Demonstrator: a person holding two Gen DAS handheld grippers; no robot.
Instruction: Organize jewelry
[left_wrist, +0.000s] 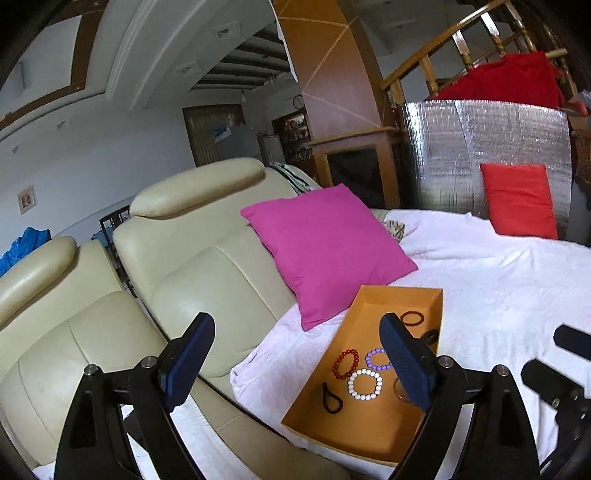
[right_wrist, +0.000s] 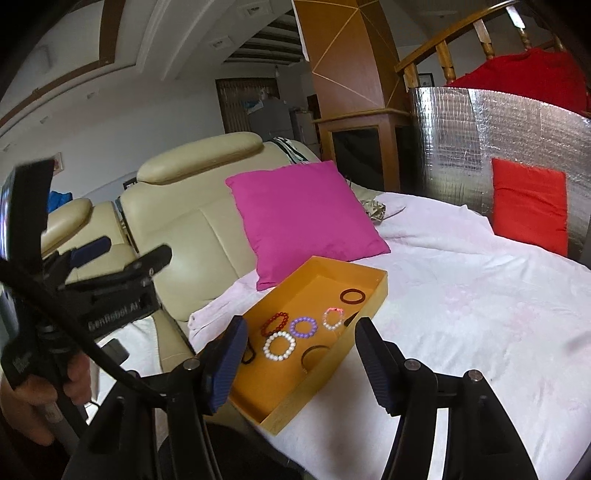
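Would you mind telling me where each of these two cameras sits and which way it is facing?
Left wrist: rides the left gripper, looking along its open fingers over the cream sofa toward the orange tray; only those fingers show, plus the right gripper's edge.
Right wrist: rides the right gripper, aimed at the tray from its right; the person's left hand holding the left gripper shows.
Shared: tray, white bead bracelet, pink cushion.

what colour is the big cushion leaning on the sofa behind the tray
Bright pink. The cushion shows best in the right wrist view.
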